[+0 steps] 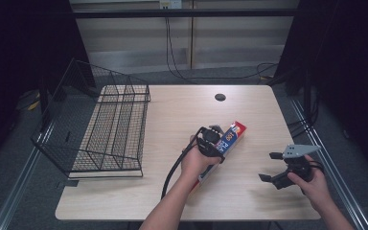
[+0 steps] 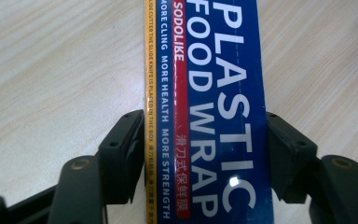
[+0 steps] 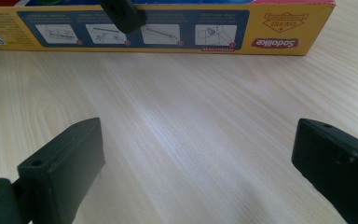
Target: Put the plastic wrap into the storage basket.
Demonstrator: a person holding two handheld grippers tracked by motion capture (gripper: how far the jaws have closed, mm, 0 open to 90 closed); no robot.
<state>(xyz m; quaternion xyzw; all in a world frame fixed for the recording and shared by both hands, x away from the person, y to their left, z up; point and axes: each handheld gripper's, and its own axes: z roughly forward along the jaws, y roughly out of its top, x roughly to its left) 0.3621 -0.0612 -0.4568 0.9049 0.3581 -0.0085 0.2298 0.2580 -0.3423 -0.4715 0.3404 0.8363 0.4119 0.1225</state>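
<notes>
The long blue-and-yellow cardboard plastic-wrap box [image 1: 224, 143] is seen lying flat on the light wooden table [image 1: 249, 196] at frame centre, pinched across its width by the left gripper [image 1: 210, 139]; the right gripper [image 1: 274, 166] is held spread and empty at lower right; a black wire basket [image 1: 96, 124] sits at left.
</notes>
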